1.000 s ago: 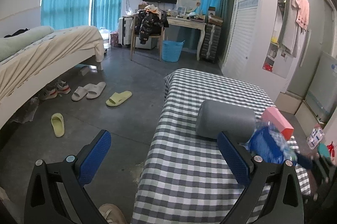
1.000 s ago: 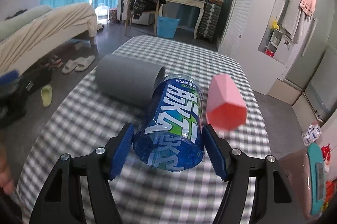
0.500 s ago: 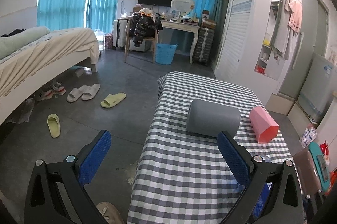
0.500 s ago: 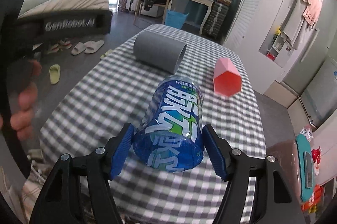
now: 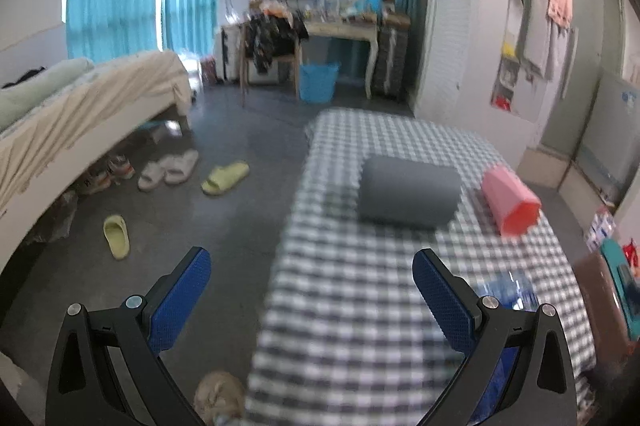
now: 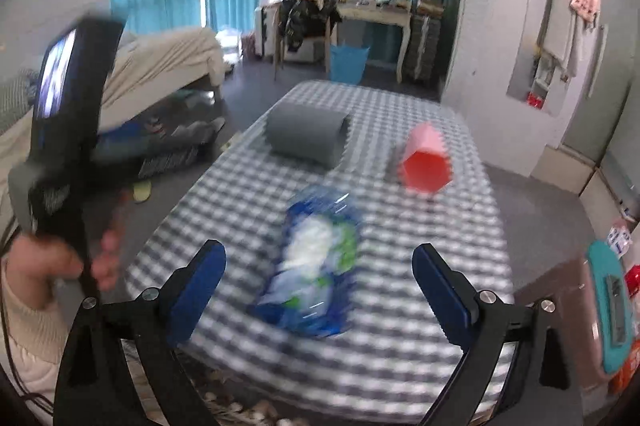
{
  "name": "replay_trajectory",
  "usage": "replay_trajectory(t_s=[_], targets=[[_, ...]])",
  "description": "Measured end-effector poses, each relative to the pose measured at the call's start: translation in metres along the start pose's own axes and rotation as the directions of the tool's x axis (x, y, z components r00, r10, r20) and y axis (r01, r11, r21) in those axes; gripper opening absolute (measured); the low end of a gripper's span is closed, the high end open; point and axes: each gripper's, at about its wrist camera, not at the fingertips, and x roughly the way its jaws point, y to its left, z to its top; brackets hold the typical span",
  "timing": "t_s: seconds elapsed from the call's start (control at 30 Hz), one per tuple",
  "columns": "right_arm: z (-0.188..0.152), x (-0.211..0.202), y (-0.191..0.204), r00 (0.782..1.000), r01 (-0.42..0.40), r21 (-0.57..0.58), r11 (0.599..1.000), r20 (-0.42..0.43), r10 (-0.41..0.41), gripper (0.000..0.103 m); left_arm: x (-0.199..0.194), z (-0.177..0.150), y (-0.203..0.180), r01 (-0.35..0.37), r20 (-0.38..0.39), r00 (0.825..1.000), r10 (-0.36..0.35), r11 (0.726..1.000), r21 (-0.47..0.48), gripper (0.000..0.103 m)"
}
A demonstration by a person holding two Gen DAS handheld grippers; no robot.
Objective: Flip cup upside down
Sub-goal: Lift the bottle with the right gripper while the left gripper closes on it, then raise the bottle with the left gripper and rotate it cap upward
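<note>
A blue see-through cup (image 6: 316, 258) with a white and green label rests on the checked tablecloth (image 6: 400, 326), blurred and leaning a little. My right gripper (image 6: 320, 252) is open, its blue pads (image 6: 440, 286) wide apart on either side of the cup and not touching it. In the left wrist view only a bit of the blue cup (image 5: 510, 288) shows behind the right finger. My left gripper (image 5: 312, 262) is open and holds nothing, hovering over the table's near left edge.
A grey cup (image 6: 306, 134) and a pink cup (image 6: 426, 162) lie on their sides at the far end of the table. A hand (image 6: 52, 262) holds the left tool's handle at left. A teal item (image 6: 610, 310) sits on a brown stand at right. Slippers (image 5: 224, 176) lie on the floor.
My right gripper has opened and let go of the blue cup, which now rests on the cloth. The gripper has backed away a little. The left gripper shifted slightly.
</note>
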Motion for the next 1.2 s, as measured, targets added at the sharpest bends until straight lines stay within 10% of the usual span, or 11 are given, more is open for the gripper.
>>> replay_trajectory(t_s=[0.37,0.73,1.2], targets=[[0.054,0.025,-0.075,0.989,0.151,-0.08,0.985,0.008,-0.151,0.095,-0.034,0.014,-0.066,0.06,-0.067,0.996,-0.055,0.995,0.077,0.103],[0.024,0.022,-0.132,1.0,0.027,0.08,0.996,0.002,-0.028,0.095,0.007,-0.007,-0.146,0.059,-0.239,0.971,-0.023,0.988,0.145,0.102],[0.021,0.019,-0.15,1.0,-0.003,0.144,0.99,0.021,0.0,0.095,0.042,-0.004,-0.14,0.046,-0.375,0.927,-0.004,0.994,0.104,0.092]])
